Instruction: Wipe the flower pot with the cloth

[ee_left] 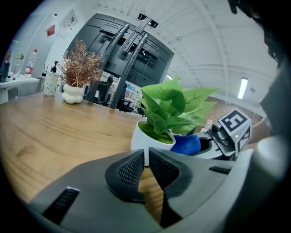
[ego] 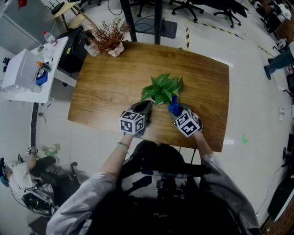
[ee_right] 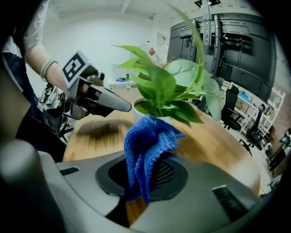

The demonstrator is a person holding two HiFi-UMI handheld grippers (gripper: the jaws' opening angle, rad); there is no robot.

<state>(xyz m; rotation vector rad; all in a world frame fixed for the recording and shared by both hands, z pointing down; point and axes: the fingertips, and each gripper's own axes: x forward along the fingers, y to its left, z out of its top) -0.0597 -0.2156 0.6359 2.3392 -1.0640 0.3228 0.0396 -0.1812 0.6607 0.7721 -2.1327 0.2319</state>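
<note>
Fingers (ee_right: 169, 174) of the right gripper (ee_right: 145, 176) clamped the blue cloth (ee_right: 148, 141), bunched up against the white flower pot (ee_left: 138, 139). The left gripper (ee_left: 146, 164) was pinched together, empty, just short of the pot. Wooden surface (ego: 105, 87) – office chairs (ego: 183, 7) beyond.

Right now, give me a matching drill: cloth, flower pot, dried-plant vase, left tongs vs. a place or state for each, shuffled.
1. cloth
2. flower pot
3. dried-plant vase
4. left tongs

A. at the far left corner of the table
B. pinched in the right tongs
C. closed, nothing between them
D. white, standing between the two tongs

Pairs: 1-B, 2-D, 3-A, 4-C.
</note>
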